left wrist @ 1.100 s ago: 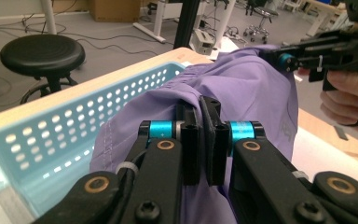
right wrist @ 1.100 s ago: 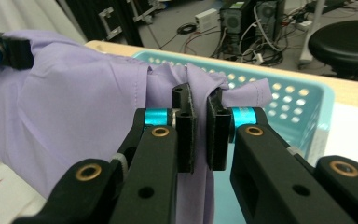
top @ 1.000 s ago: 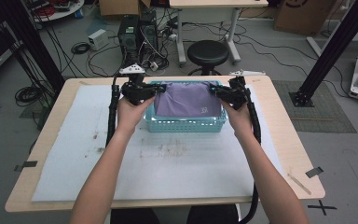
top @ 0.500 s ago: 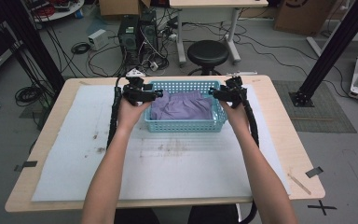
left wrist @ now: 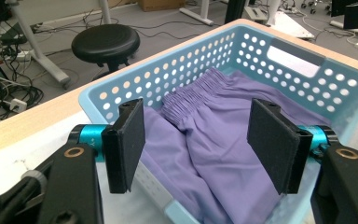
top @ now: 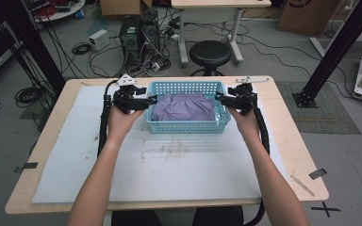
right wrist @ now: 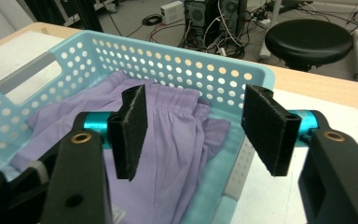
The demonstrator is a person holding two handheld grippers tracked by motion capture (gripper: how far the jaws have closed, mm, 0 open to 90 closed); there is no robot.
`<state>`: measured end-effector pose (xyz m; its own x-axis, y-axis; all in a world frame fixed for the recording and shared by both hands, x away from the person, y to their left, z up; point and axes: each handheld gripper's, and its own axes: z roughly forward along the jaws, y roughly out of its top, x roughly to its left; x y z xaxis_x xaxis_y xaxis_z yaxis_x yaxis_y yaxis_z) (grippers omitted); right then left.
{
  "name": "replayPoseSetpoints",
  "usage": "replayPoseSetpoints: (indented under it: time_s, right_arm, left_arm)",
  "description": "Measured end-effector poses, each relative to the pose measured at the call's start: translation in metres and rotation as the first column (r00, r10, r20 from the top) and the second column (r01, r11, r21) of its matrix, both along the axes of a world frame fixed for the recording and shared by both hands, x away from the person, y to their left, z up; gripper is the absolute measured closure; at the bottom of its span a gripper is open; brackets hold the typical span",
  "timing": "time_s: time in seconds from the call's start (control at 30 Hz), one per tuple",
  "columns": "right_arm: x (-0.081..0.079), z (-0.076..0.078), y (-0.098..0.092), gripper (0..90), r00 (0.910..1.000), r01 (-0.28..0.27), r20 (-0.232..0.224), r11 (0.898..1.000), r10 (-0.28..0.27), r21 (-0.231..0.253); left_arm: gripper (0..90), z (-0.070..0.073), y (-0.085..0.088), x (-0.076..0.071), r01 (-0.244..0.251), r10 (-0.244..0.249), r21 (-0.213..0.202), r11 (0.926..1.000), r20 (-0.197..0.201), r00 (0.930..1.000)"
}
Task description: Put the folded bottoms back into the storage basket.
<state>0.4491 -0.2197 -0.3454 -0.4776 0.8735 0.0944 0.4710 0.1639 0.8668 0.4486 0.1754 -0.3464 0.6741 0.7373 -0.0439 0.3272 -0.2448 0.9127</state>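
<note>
One light blue perforated plastic basket (top: 187, 125) sits between two black two-jaw grippers, the left gripper (top: 152, 100) at one end and the right gripper (top: 218, 99) at the other, both with jaws apart. One purple fabric garment with an elastic waistband (top: 184, 107) lies inside. One round black stool (top: 210, 52) stands beyond the grippers.

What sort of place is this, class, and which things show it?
Probably a robotics lab or workshop: computer towers and loose cables on the floor, black frame posts, and a worktable holding a blue basket.
</note>
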Motion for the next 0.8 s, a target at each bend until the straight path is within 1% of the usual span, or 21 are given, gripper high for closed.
replayPoseSetpoints:
  time_s: [0.1,0.13,0.17,0.2,0.3,0.37,0.43,0.5,0.57,0.63,0.67,0.73,0.8]
  right_arm:
    - [-0.007,0.000,-0.001,36.9,0.9999,-0.012,-0.007,1.000,0.012,-0.021]
    - [-0.010,0.001,-0.001,36.9,0.9998,-0.019,0.000,1.000,0.019,-0.019]
    - [-0.015,0.001,-0.003,37.2,0.9992,-0.023,0.033,1.000,0.023,-0.010]
    - [-0.019,0.002,-0.004,37.2,0.9985,-0.027,0.048,1.000,0.027,-0.003]
    - [-0.031,0.001,-0.007,37.1,0.9974,-0.049,0.053,0.999,0.049,-0.001]
    - [-0.040,0.000,-0.009,37.1,0.9964,-0.059,0.061,0.998,0.059,0.001]
    - [-0.050,-0.003,-0.012,36.5,0.9951,-0.069,0.071,0.998,0.068,0.006]
    - [-0.060,-0.006,-0.015,35.6,0.9938,-0.080,0.079,0.997,0.079,0.010]
    - [-0.069,-0.010,-0.017,34.7,0.9931,-0.083,0.085,0.996,0.082,0.014]
    - [-0.081,-0.015,-0.019,33.6,0.9913,-0.091,0.097,0.996,0.089,0.019]
    - [-0.086,-0.018,-0.020,33.0,0.9904,-0.093,0.104,0.996,0.091,0.016]
    - [-0.095,-0.023,-0.022,32.3,0.9900,-0.097,0.104,0.995,0.095,0.018]
    - [-0.103,-0.029,-0.024,31.3,0.9899,-0.098,0.104,0.995,0.096,0.021]
  left_arm:
    - [36.9,0.001,0.002,-0.012,0.010,-0.010,-0.007,0.9999,0.027,0.9996]
    - [36.9,0.001,0.002,-0.017,0.018,-0.017,-0.008,0.9998,0.034,0.9993]
    - [36.9,0.001,0.003,-0.022,0.024,-0.024,-0.009,0.9997,0.039,0.9990]
    - [36.9,0.001,0.003,-0.027,0.031,-0.031,-0.014,0.9994,0.048,0.9984]
    - [36.9,0.000,0.005,-0.044,0.050,-0.048,-0.022,0.9985,0.068,0.9965]
    - [36.9,-0.002,0.006,-0.055,0.061,-0.059,-0.031,0.9976,0.073,0.9956]
    - [36.5,-0.004,0.007,-0.066,0.068,-0.066,-0.024,0.9974,0.067,0.9955]
    - [36.4,-0.010,0.009,-0.078,0.059,-0.055,-0.038,0.9975,0.098,0.9937]
    - [36.4,-0.016,0.011,-0.089,0.061,-0.055,-0.054,0.9967,0.098,0.9936]
    - [36.3,-0.022,0.013,-0.098,0.063,-0.058,-0.051,0.9968,0.096,0.9938]
    - [36.3,-0.024,0.014,-0.102,0.062,-0.058,-0.042,0.9972,0.098,0.9935]
    - [36.2,-0.028,0.015,-0.111,0.066,-0.061,-0.043,0.9969,0.106,0.9924]
    - [35.7,-0.032,0.015,-0.119,0.074,-0.069,-0.045,0.9963,0.102,0.9924]
